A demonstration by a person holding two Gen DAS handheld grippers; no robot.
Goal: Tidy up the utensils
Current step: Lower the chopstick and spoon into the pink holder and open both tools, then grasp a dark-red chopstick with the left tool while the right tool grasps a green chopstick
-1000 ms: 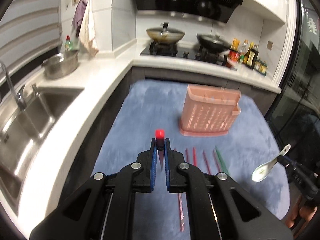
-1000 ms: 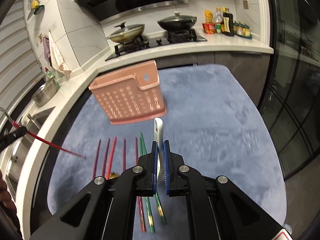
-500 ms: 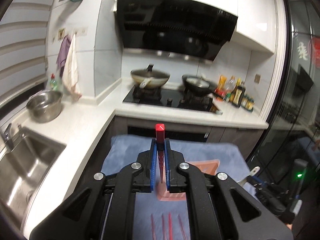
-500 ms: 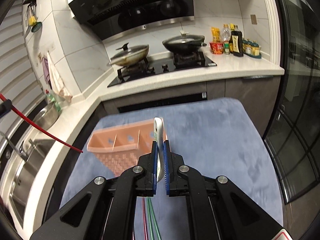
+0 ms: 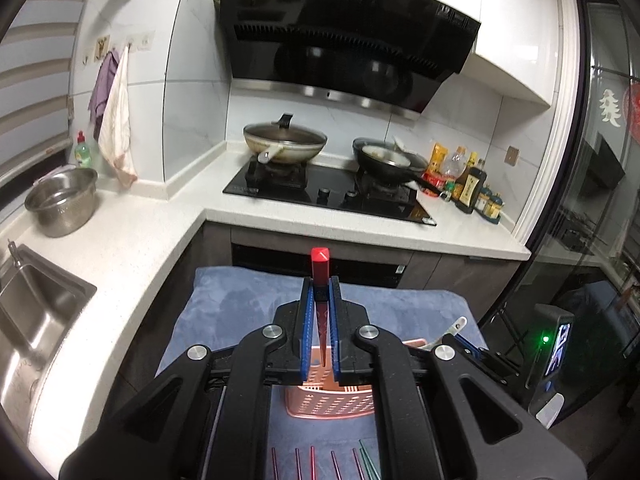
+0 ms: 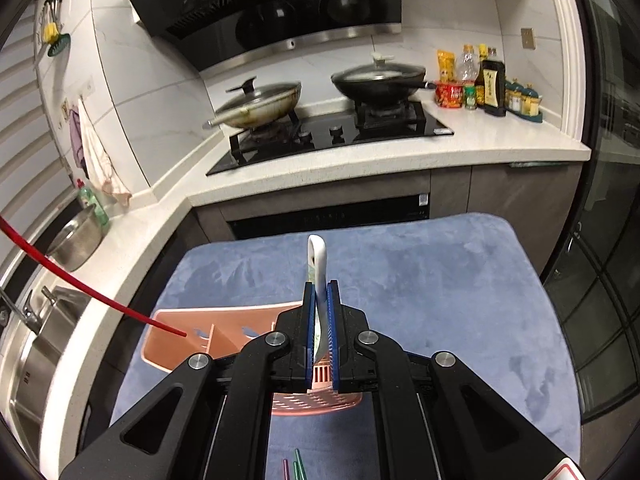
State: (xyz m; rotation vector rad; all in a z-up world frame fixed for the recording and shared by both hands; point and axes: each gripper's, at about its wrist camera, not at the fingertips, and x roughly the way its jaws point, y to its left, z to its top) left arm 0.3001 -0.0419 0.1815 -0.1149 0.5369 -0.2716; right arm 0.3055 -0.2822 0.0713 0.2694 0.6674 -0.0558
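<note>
My left gripper (image 5: pixel 320 284) is shut on a red chopstick (image 5: pixel 320 268), held upright with its lower tip over the pink slotted utensil basket (image 5: pixel 332 404). In the right wrist view the chopstick (image 6: pixel 80 288) slants down from the left, its tip at the basket's left compartment (image 6: pixel 192 336). My right gripper (image 6: pixel 320 288) is shut on a white ceramic spoon (image 6: pixel 318 260), handle up, above the basket's right part. The spoon and right gripper show in the left wrist view (image 5: pixel 452 330), right of the basket. Several red and green chopsticks (image 5: pixel 332 464) lie on the blue mat.
The blue mat (image 6: pixel 440 288) covers the table. Behind it a white L-shaped counter (image 5: pixel 132 236) carries a sink (image 5: pixel 28 320), a steel bowl (image 5: pixel 62 200), a hob with two pans (image 5: pixel 328 192) and bottles (image 5: pixel 468 184). A device with a green light (image 5: pixel 548 356) stands at right.
Both grippers have risen and come in over the basket. The red chopstick's tip has swung from above the mat to the basket's left compartment. The spoon has moved above the basket.
</note>
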